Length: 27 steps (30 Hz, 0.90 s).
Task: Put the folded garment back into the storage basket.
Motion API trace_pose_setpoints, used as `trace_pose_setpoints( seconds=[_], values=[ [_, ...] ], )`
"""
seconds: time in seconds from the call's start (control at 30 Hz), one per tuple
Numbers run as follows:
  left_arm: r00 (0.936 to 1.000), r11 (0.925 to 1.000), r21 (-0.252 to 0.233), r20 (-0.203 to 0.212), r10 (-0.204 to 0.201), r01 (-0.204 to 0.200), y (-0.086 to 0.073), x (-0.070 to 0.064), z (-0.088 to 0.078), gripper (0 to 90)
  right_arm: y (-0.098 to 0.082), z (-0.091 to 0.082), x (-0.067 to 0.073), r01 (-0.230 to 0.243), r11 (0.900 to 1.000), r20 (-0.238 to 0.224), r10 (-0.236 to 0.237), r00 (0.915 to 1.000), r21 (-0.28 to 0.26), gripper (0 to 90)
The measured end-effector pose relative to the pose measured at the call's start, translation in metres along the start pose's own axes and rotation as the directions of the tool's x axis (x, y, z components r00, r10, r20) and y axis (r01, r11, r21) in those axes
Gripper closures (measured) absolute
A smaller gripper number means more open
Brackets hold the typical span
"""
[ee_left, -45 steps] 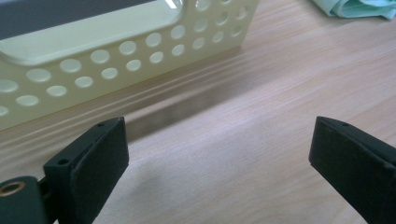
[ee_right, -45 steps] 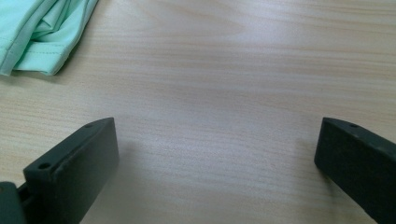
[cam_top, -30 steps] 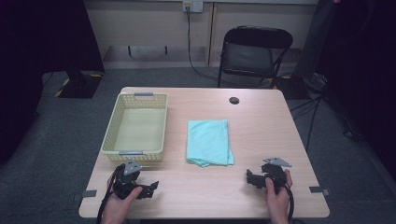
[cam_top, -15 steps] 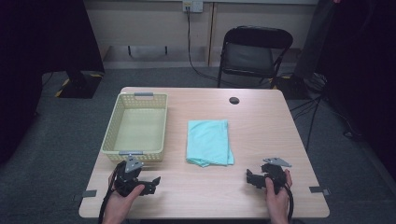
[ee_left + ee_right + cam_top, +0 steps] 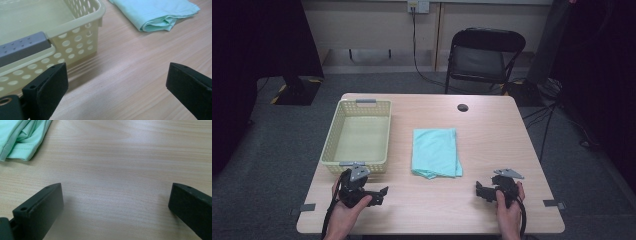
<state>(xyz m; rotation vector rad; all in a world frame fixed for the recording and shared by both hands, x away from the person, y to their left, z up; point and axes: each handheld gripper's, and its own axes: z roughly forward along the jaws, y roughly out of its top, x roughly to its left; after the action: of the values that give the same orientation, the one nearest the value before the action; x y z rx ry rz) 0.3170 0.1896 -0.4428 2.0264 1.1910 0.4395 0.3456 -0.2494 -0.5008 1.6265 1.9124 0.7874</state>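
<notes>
High view, from left to right: the left tool (image 5: 379,192) rests on the light wooden table (image 5: 492,135) near its front edge, held in the person's left hand (image 5: 343,212), just in front of the pale yellow perforated plastic basket with grey handles (image 5: 359,135). Its jaws stand wide apart with bare wood between them. Right of the basket, near the middle of the table, lies the folded mint-green cloth (image 5: 435,152), flat and apart from both tools. Farther right, the right tool (image 5: 481,190) sits near the front edge in the person's right hand (image 5: 508,212), its jaws likewise spread with nothing between them, pointing toward the table's middle. A small black round disc (image 5: 462,107) lies toward the far edge, and a black folding chair (image 5: 484,57) stands behind the table.

Left gripper view shows the basket's near wall (image 5: 75,42) at the left, close behind the left jaw, and the cloth's folded corner (image 5: 157,15) at the upper right. Right gripper view shows the cloth's layered edge (image 5: 22,140) at the upper left, well ahead of the open jaws, above plain wood.
</notes>
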Motion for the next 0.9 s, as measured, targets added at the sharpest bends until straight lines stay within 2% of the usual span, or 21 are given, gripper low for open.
trace_pose_setpoints(
  seconds=[0.13, 0.27, 0.47, 0.9],
  values=[
    [0.9998, 0.9998, 0.003, 0.003, 0.020, -0.020, 0.004, -0.004, 0.002, 3.8, 0.000, 0.000, 0.000, 0.000, 1.000, 0.000, 0.000, 1.0000, 0.000, 0.0],
    [0.9999, 0.9998, 0.005, 0.004, 0.017, -0.017, 0.008, -0.007, 0.005, 3.8, 0.000, 0.000, 0.000, 0.000, 1.000, 0.000, 0.000, 1.0000, 0.000, 0.0],
    [0.9994, 0.9994, 0.001, -0.004, 0.034, -0.034, 0.014, -0.013, 0.006, 3.9, 0.000, 0.000, 0.000, 0.000, 1.000, 0.000, 0.000, 1.0000, 0.000, 0.0],
    [0.9984, 0.9985, 0.013, 0.017, 0.053, -0.053, 0.025, -0.024, 0.014, 4.5, 0.000, 0.000, 0.000, 0.000, 1.000, 0.000, 0.000, 1.0000, 0.000, 0.0]
  ],
)
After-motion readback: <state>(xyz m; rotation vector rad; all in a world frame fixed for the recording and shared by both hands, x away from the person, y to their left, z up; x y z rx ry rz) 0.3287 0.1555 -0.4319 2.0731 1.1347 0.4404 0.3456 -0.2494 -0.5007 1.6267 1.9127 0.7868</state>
